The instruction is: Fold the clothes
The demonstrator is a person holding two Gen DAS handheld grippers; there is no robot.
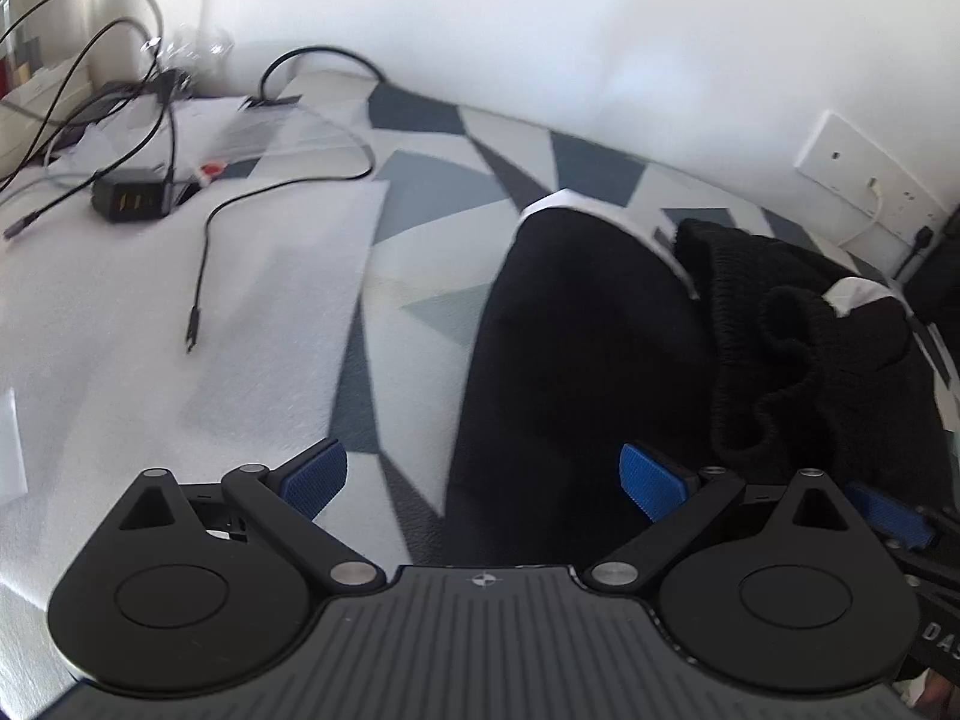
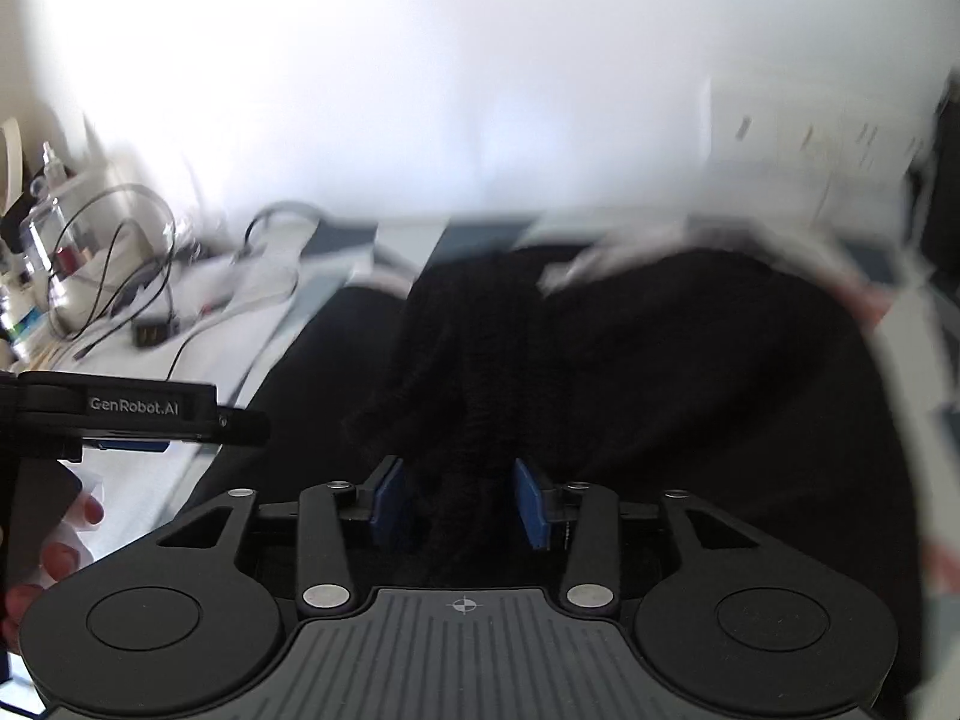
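Observation:
A black garment [image 1: 576, 360] lies on a bed with a grey and white geometric cover [image 1: 432, 192]. A black knit piece [image 1: 774, 360] is bunched on top of it at the right. My left gripper [image 1: 480, 480] is open and empty, hovering over the garment's left edge. In the right wrist view, which is blurred, my right gripper [image 2: 461, 504] is shut on a fold of the black knit fabric [image 2: 462, 372], with the black garment [image 2: 690, 372] spread behind it. The left gripper's body [image 2: 132, 408] shows at the left there.
A white blanket [image 1: 180, 312] covers the left of the bed, with a black charger [image 1: 129, 198] and loose cables [image 1: 204, 264] on it. A wall socket [image 1: 870, 174] with plugged cables sits at the right. A cluttered bedside surface [image 2: 36, 252] stands at far left.

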